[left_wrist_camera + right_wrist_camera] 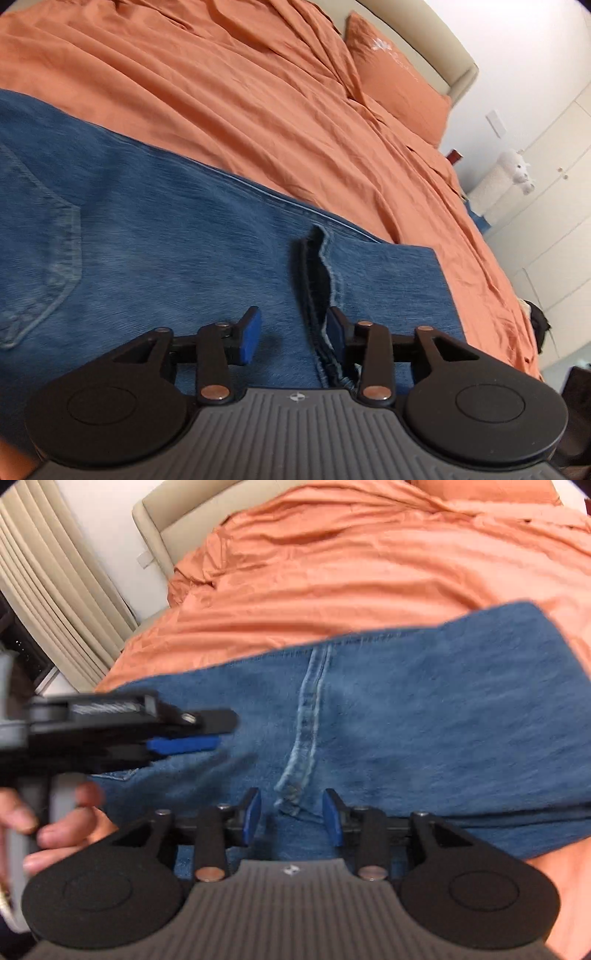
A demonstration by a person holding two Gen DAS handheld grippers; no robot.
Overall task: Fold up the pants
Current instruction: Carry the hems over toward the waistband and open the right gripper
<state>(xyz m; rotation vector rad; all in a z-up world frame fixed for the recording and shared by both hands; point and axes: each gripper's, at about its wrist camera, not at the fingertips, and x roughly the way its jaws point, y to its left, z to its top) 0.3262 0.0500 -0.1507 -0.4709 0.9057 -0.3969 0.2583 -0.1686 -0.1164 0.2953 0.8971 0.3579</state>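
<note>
Beneath both tongs, jeans [177, 229] lie on the bed [258, 92], apparently part-folded. Left tongs [293, 334] and right tongs [291, 818] stand half-open, empty. Next move: grip an edge for another fold.

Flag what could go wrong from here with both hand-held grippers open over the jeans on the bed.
1. The left hand-held gripper has one pad beside the loose hem edge; closing may catch a single layer only.
2. The right hand-held gripper straddles the thick seam of the jeans; the pads could slip off it.
3. A low grab might pinch the orange sheet along with the denim.
</note>
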